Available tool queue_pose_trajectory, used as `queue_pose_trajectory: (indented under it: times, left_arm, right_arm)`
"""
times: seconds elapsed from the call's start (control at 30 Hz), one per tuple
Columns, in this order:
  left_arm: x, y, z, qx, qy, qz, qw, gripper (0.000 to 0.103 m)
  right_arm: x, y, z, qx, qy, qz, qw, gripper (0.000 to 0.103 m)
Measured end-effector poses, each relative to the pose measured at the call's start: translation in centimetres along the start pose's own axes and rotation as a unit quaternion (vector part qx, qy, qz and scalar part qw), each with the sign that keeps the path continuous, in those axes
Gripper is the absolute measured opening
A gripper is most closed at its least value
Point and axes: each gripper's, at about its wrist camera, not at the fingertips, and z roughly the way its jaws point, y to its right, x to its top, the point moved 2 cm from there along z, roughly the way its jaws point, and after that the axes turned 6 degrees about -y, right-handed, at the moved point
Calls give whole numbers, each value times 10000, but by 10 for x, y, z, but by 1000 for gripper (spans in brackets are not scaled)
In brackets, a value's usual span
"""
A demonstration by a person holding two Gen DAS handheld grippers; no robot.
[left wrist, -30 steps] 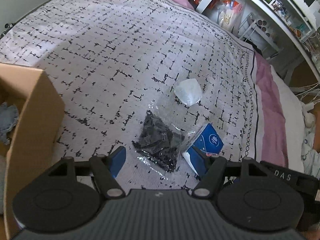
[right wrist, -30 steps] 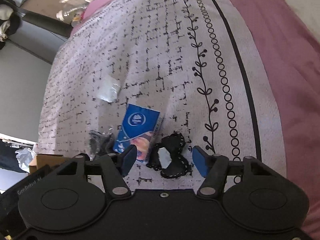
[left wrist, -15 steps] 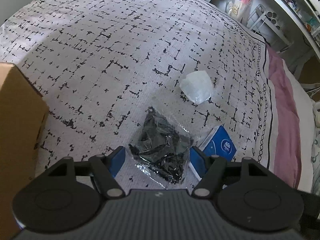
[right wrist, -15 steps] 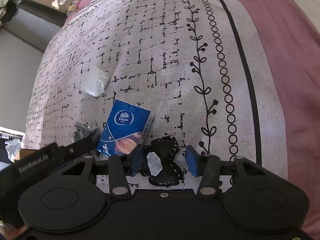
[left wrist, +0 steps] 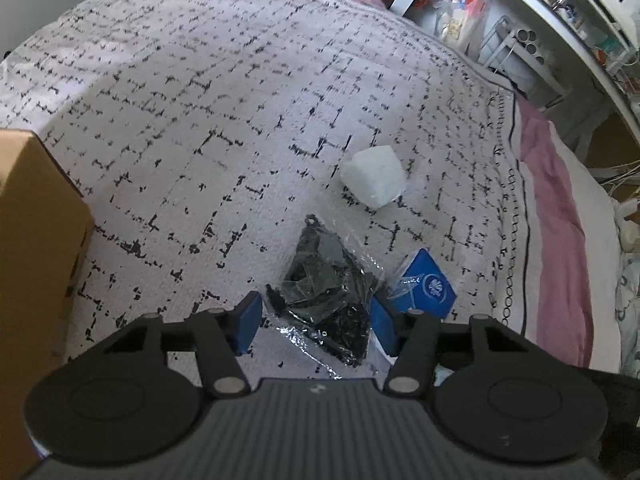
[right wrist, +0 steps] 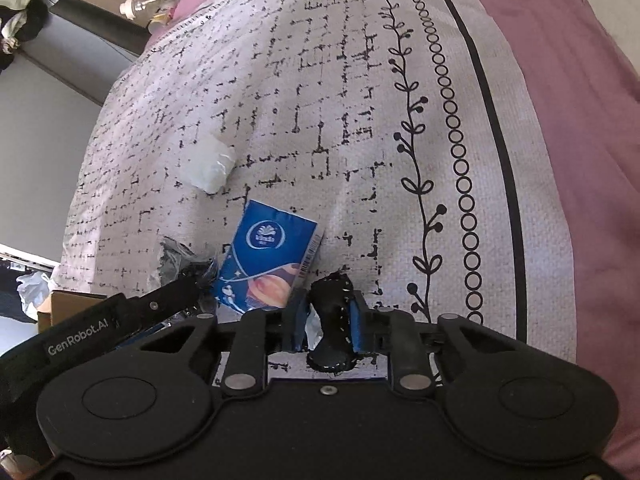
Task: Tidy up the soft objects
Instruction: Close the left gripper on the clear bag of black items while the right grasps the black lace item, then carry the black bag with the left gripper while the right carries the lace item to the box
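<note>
On the patterned bedspread (left wrist: 224,128) lies a clear bag of black pieces (left wrist: 324,280). My left gripper (left wrist: 316,320) straddles its near end, jaws closing, the blue pads close to its sides without squeezing it. In the right wrist view, my right gripper (right wrist: 328,326) is shut on a small black fabric piece with white stitching (right wrist: 330,308), pinched at its middle. A blue tissue pack (right wrist: 268,256) lies just left of it and shows in the left wrist view as the blue tissue pack (left wrist: 428,288) right of the bag. A white crumpled wrapped item (left wrist: 374,176) rests farther up the bed.
A cardboard box (left wrist: 36,260) stands at the left edge of the bed. Cluttered white shelves (left wrist: 500,28) rise beyond the far right corner. A pink sheet (right wrist: 580,140) runs along the right side of the bedspread. The white item (right wrist: 208,168) sits left of the tissue pack.
The right jaws have closed from wide apart onto the black fabric piece. The left jaws have narrowed around the bag of black pieces, after the left gripper edged closer to it.
</note>
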Motion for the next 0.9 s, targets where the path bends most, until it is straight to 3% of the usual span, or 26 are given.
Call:
queue_pose_trajectory:
  times: [0.23, 0.9]
  left_arm:
    - [-6, 1, -23, -32, 196, 41, 9998, 50]
    - [-25, -16, -102, -144, 732, -24, 9972, 49]
  right_arm:
    - [-4, -7, -13, 102, 191, -66, 9997, 18]
    - [-27, -50, -51, 427, 668, -269, 9965, 18]
